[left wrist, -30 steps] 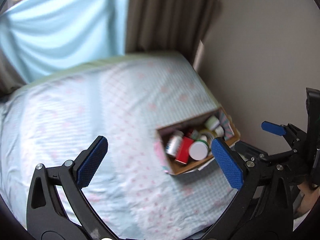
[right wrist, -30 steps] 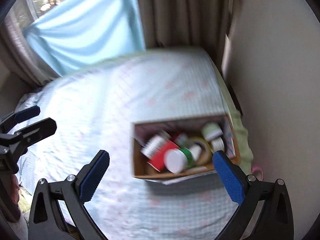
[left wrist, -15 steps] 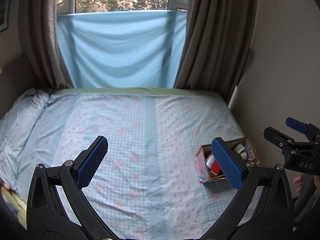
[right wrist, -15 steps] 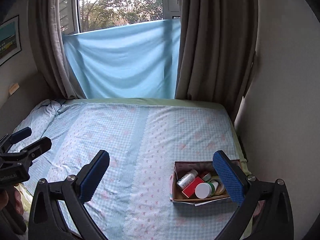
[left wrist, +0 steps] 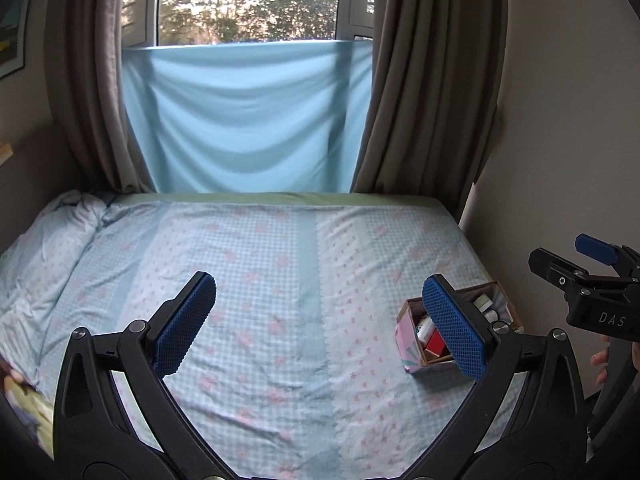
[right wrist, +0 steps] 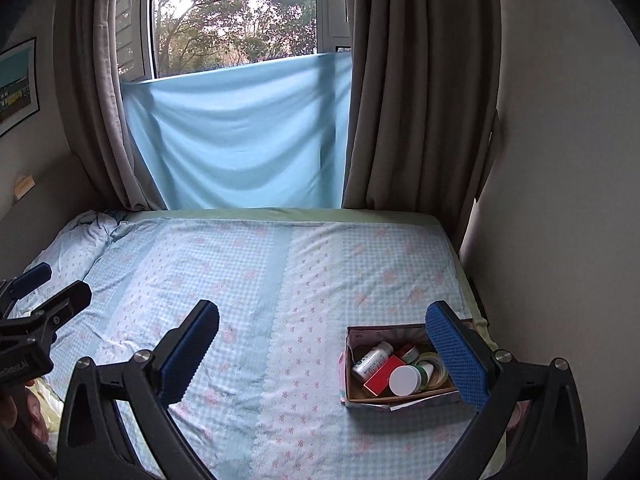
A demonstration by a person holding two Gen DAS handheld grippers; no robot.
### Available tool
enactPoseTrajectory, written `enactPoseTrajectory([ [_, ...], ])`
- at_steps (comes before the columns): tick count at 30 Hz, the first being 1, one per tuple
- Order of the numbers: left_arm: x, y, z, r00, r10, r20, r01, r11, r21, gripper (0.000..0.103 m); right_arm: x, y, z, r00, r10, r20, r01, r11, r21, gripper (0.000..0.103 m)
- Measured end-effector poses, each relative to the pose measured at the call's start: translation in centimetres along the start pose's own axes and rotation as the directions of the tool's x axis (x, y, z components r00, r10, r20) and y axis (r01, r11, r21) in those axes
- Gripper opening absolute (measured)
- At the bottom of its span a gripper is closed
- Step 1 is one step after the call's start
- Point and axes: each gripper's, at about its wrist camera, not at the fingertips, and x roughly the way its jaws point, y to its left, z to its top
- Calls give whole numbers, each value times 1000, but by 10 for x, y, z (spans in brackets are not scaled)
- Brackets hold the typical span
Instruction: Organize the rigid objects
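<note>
Right wrist view showed the cardboard box (right wrist: 400,364) of bottles and jars on the bed (right wrist: 260,280), low and right of centre, nearest the right gripper (right wrist: 324,354), whose jaws stood spread and empty. Its long axis ran crosswise. The left gripper (left wrist: 320,324), likewise spread, had the box farther off to its right.

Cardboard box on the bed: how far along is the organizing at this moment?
Done: the cardboard box already holds a white-lidded jar, a red box, a silver bottle and tape rolls. In hand: nothing; the left hand-held gripper and right hand-held gripper are both open and empty. Left: no loose items show on the bedsheet.
</note>
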Motion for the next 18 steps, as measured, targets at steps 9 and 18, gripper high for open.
enactPoseTrajectory([
  [9,-3,-1,0,1000,-6,7,6,1000,9,103,-4,0,-2,1000,-15,-1,15,1000,8,103],
  [18,-4,-4,0,1000,-6,12,5,1000,24,103,-5,0,-3,1000,-22,4,22,1000,10,103],
])
